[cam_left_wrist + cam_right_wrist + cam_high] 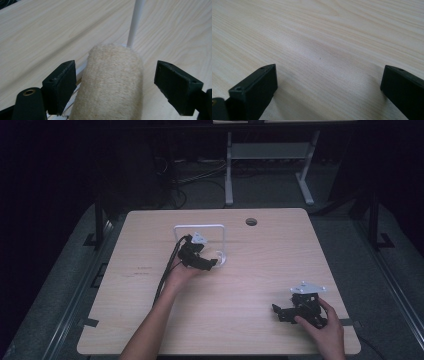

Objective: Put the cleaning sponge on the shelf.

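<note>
A cream roll [112, 82] lies on the white wire stand [200, 240], near the table's [150, 320] centre, between the left gripper's [202, 261] released jaws, clear of both pads. The right gripper [280, 312], at five o'clock from it, gapes over bare wood.

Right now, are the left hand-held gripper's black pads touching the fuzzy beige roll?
Apart. In the left gripper view, the left hand-held gripper has pale table showing between each pad and the beige roll.
</note>
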A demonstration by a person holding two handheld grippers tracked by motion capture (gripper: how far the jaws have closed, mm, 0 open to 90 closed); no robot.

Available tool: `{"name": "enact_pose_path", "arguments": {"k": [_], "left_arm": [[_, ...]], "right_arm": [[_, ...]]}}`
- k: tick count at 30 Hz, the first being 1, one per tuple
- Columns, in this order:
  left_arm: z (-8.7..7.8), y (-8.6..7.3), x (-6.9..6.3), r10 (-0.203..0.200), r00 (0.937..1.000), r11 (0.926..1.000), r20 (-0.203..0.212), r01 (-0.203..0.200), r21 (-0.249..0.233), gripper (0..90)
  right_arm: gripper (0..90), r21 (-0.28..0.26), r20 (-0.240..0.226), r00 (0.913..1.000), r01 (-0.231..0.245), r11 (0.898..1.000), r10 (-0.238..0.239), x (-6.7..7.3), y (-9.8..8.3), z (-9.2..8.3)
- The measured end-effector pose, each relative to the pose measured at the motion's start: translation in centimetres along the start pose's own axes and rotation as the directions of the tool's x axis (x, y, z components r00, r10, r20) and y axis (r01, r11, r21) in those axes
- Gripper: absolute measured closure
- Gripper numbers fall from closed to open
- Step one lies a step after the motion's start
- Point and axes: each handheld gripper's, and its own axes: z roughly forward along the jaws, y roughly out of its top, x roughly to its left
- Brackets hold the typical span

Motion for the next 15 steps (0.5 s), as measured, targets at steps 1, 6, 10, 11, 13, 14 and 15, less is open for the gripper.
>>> {"name": "enact_pose_path", "arguments": {"k": [1, 6, 10, 11, 13, 14, 15], "left_arm": [[-0.3, 0.1, 0.0, 0.008, 1.0, 0.9999, -0.001, -0.008, -0.006, 17.7], [-1.5, 0.1, -0.2, -0.001, 0.9999, 0.9997, 0.017, 0.001, -0.024, 21.2], [-2.6, 0.1, -0.4, 0.0, 0.9998, 0.9991, 0.02, 0.001, -0.043, 24.8], [-2.9, 0.1, -0.5, -0.003, 0.9996, 0.9992, 0.027, 0.004, -0.04, 26.6], [-3.5, 0.1, -0.6, -0.003, 0.9994, 0.9985, 0.036, 0.005, -0.054, 31.5], [-3.9, 0.0, -0.7, -0.004, 0.9991, 0.9984, 0.042, 0.006, -0.056, 34.2], [-4.2, 0.0, -0.7, -0.002, 0.9988, 0.9982, 0.049, 0.005, -0.06, 38.1]], "right_arm": [[0.7, 0.0, 0.0, 1.0, -0.001, 1.0, 0.001, 0.0, 0.0, 0.0], [0.7, 0.0, 0.0, 1.0, 0.0, 1.0, 0.0, 0.0, 0.0, 0.0], [0.7, 0.0, 0.0, 1.0, 0.0, 1.0, 0.0, 0.0, 0.0, 0.0], [0.7, 0.0, 0.0, 1.0, 0.001, 1.0, -0.001, 0.0, 0.0, 0.0], [0.7, 0.0, 0.0, 1.0, 0.0, 1.0, 0.0, 0.0, 0.0, 0.0], [0.7, 0.0, 0.0, 1.0, 0.0, 1.0, 0.0, 0.0, 0.0, 0.0], [0.7, 0.0, 0.0, 1.0, 0.0, 1.0, 0.0, 0.0, 0.0, 0.0]]}}
